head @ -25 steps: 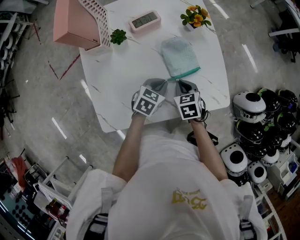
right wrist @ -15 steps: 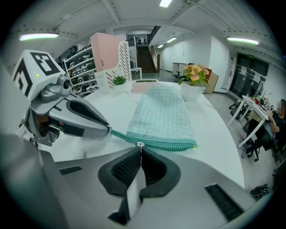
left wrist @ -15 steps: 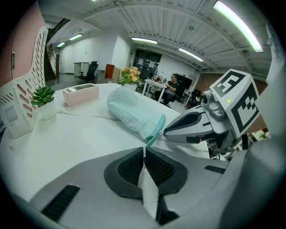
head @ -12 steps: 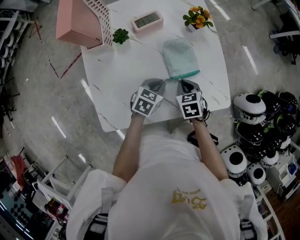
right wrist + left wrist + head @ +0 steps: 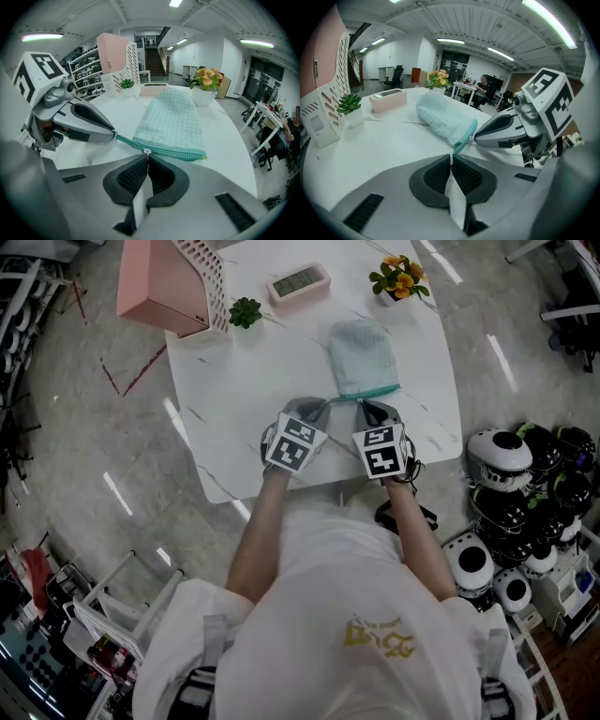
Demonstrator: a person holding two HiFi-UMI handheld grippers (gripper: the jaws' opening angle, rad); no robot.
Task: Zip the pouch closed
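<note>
A mint-green checked pouch (image 5: 363,354) lies on the white table (image 5: 234,399), its teal zipper edge (image 5: 373,390) on the near side. My left gripper (image 5: 330,401) is shut on the loose teal end of the zipper tape (image 5: 123,139) at the pouch's left corner. In the left gripper view the tape runs down into the closed pads (image 5: 451,158). Close to its right, my right gripper (image 5: 360,402) is shut on the small metal zipper pull (image 5: 147,151), which sits at the left end of the teeth. Both tips nearly meet.
At the table's far side stand a pink slotted organizer (image 5: 173,282), a small green plant (image 5: 246,311), a pink clock (image 5: 298,282) and a flower pot (image 5: 398,276). White helmets (image 5: 525,484) crowd the floor to the right. The table's near edge runs just under my hands.
</note>
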